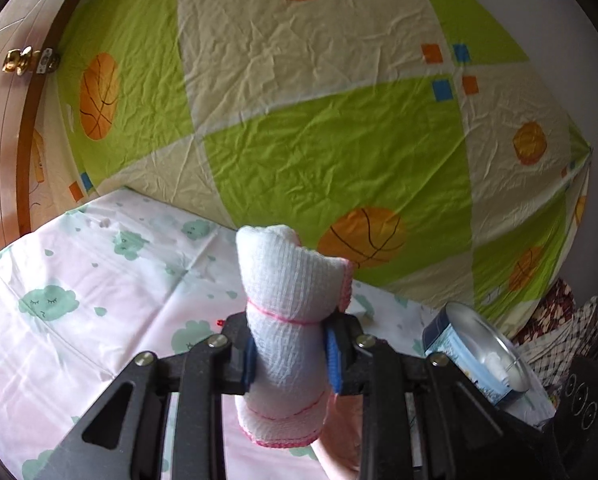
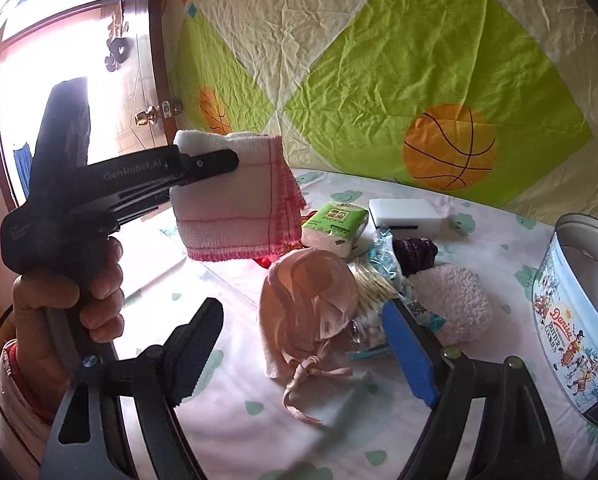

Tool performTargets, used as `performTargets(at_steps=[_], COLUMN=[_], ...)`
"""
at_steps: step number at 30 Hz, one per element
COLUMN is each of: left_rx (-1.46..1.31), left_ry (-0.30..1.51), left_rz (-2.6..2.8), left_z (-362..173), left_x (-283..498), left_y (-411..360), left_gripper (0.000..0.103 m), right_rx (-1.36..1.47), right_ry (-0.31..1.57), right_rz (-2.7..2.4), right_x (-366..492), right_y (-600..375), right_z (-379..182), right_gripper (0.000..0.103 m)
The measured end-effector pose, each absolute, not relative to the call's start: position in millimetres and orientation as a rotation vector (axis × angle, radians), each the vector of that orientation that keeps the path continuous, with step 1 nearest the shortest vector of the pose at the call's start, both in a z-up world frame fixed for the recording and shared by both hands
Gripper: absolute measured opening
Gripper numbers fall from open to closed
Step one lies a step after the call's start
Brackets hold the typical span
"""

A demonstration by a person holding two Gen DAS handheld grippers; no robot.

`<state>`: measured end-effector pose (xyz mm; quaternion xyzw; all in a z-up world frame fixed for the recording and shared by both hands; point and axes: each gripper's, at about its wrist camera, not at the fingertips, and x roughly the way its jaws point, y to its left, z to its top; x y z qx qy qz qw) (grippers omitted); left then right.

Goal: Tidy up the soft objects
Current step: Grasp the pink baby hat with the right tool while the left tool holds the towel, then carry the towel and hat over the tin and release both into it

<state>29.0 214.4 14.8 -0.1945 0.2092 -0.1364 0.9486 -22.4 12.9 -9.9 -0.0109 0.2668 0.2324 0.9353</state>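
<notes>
While left tongs (image 1: 291, 354) pinch the folded cloth (image 1: 289, 304), right tongs (image 2: 305, 354), spread, hide a packet (image 2: 383, 292).

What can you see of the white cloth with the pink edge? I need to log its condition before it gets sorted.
The white cloth is a soft, open-weave gauze towel with pink stitched edging and thin pink lines, folded into a thick bundle. The left gripper holds it clear of the table, its blue-padded fingers pinching the middle so it bulges at both ends. Nothing else touches it.

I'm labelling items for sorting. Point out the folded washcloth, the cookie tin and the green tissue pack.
folded washcloth (image 1: 287, 344): left wrist view, its squeezed middle.
cookie tin (image 2: 571, 332): right wrist view, printed side wall.
green tissue pack (image 2: 337, 222): right wrist view, top face.
</notes>
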Motion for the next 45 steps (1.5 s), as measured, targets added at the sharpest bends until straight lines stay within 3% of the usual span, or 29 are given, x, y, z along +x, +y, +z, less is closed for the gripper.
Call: performTargets(at_steps=[6,7,11,12,14,16,18,31,45], left_rx=[-0.451,-0.453,-0.455,-0.45,-0.437,-0.43,-0.419,-0.394,-0.383], left_ry=[0.385,0.385,0.371,0.369,0.373,0.375,0.37,0.345,0.299], left_rz=[-0.247,-0.242,-0.243,-0.24,-0.236,-0.239,-0.241,-0.26,-0.415], left_z=[17.7,17.4,17.7,18.1,17.9,17.7,18.1,18.3,26.2], left_x=[27.6,27.2,24.7,24.7,24.8,25.0,24.3,20.7,7.8], left_y=[228.1,229.2,230.3,229.8,227.9,226.1,224.3,210.4,160.9], left_gripper=[0.025,0.025,0.025,0.025,0.025,0.025,0.025,0.025,0.025], right_rx=[-0.111,-0.11,-0.098,-0.089,-0.049,-0.014,0.041,0.27,0.268], right_ry=[0.612,0.649,0.779,0.831,0.833,0.867,0.868,0.471,0.258], right_rz=[0.514,0.525,0.499,0.487,0.482,0.499,0.525,0.588,0.33], right_x=[-1.3,6.6,34.9,43.4,47.2,50.3,51.3,-5.9,-33.1], right_y=[51.9,57.3,66.6,67.2,61.2,56.3,47.0,-45.5,-145.8], right_z=[-19.0,-22.3,-38.1,-44.7,-44.5,-49.3,-49.4,20.0,51.2], right_gripper=[0.083,0.079,0.062,0.048,0.038,0.016,0.009,0.008,0.008])
